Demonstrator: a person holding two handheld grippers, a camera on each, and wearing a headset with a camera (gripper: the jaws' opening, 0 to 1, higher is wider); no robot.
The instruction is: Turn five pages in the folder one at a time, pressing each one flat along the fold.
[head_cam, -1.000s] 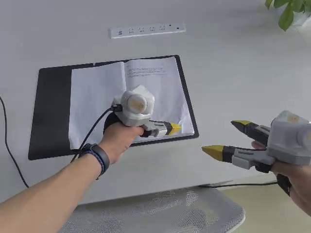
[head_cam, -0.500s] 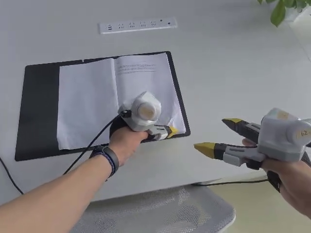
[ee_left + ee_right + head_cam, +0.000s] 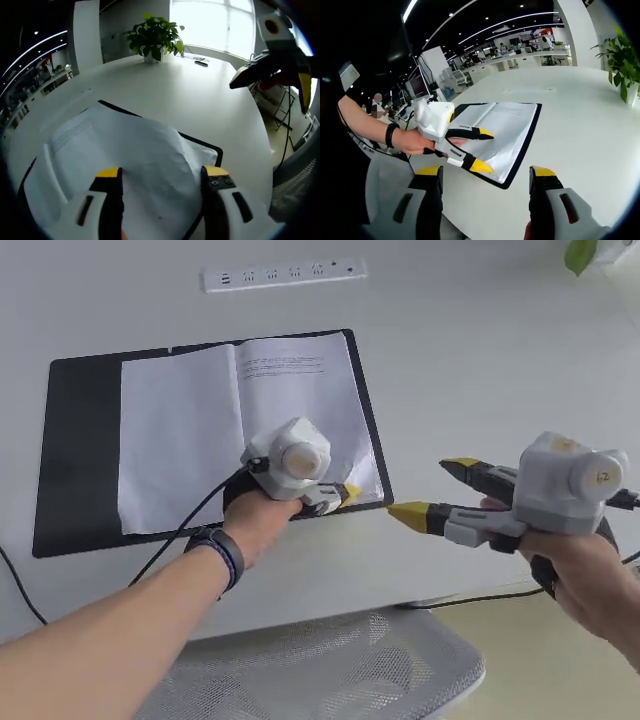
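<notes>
Folder: a black flat folder (image 3: 75,450) is laid open on the white bench (image 3: 480,360), with its white paper pages (image 3: 180,440) facing up
Left tool (image 3: 345,495): jaws are held spread at the right-hand page's near right corner; whether they touch it cannot be told
Right tool (image 3: 428,486): jaws are held spread and empty, just right of that corner

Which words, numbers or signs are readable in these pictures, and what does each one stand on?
Printed lines atop the right page of the folder: too small to read.
Small mark on the right claw: too blurred to read.
No other text is legible.
</notes>
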